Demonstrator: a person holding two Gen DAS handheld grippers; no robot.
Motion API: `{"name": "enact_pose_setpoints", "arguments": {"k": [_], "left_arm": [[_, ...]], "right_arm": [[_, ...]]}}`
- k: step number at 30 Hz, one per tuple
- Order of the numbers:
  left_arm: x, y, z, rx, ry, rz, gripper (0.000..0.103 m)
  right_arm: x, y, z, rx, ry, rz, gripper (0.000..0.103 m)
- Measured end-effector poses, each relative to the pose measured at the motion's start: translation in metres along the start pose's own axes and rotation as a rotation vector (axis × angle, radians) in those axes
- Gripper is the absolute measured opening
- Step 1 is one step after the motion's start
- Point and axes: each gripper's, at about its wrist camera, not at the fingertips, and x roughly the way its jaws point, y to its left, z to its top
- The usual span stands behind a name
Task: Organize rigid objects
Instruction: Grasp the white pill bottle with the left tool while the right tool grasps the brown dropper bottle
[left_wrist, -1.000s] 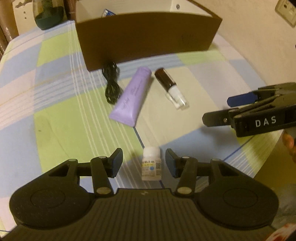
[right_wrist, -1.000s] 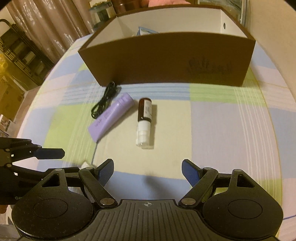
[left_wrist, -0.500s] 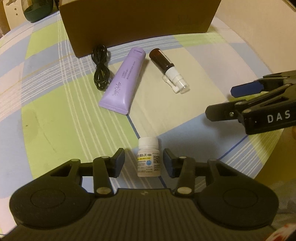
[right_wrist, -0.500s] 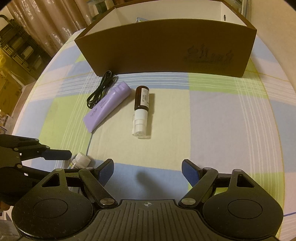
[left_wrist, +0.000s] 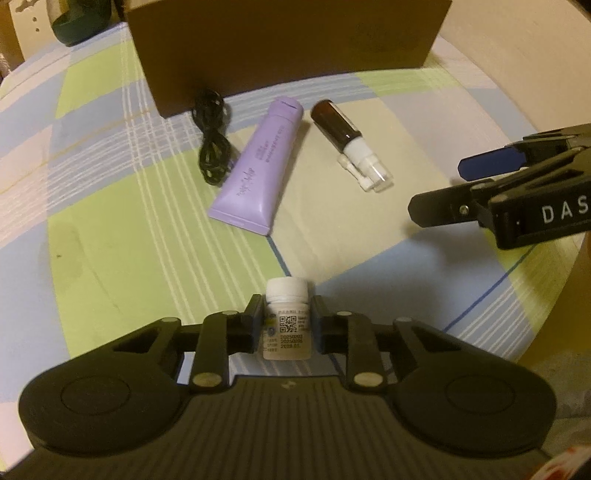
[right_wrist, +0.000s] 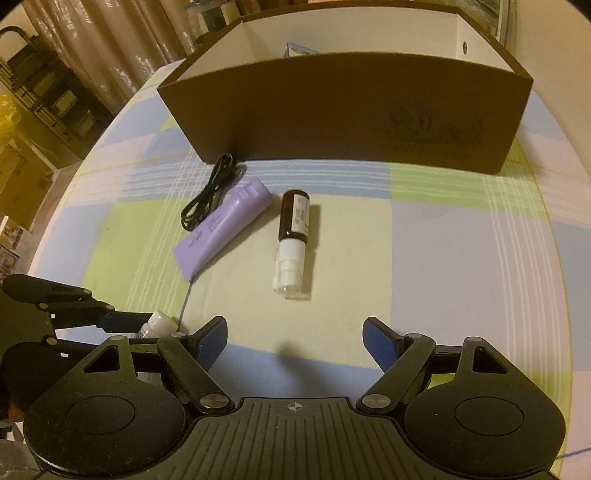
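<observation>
My left gripper (left_wrist: 287, 325) has just been closing and now pinches a small white plastic pill bottle with a white cap (left_wrist: 287, 325) between its pads, the bottle upright on the checked pastel tablecloth (left_wrist: 92, 229) near the table's front edge. My right gripper (right_wrist: 294, 339) hangs spread wide over bare cloth, nothing between its blue pads. Farther back lie a lilac squeeze tube (left_wrist: 260, 173), a brown glass spray bottle with a clear cap (left_wrist: 349, 146) just beside it, and a coiled black cable (left_wrist: 212, 144). Behind them stands an open brown cardboard box with a white interior (right_wrist: 343, 122), the cable's far end touching its front wall.
</observation>
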Motion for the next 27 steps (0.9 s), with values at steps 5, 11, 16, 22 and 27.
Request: {"name": "enact_pose_setpoints", "arguments": {"k": [5, 11, 16, 22, 27], "left_arm": [[-0.007, 0.012, 0.005, -0.049, -0.029, 0.030, 0.024], [-0.013, 0.033, 0.017, -0.122, -0.064, 0.077, 0.024], [-0.012, 0.045, 0.026, -0.158, -0.075, 0.106, 0.024], [-0.015, 0.057, 0.035, -0.192, -0.088, 0.130, 0.024], [-0.016, 0.062, 0.039, -0.210, -0.095, 0.144, 0.024]], "right_arm": [[0.009, 0.000, 0.009, -0.013, -0.001, 0.005, 0.066], [0.019, 0.000, 0.021, -0.034, -0.012, 0.009, 0.055], [0.030, -0.002, 0.032, -0.033, -0.015, 0.002, 0.045], [0.041, -0.006, 0.046, -0.034, -0.026, -0.011, 0.043], [0.050, -0.008, 0.052, -0.042, -0.017, -0.010, 0.040]]}}
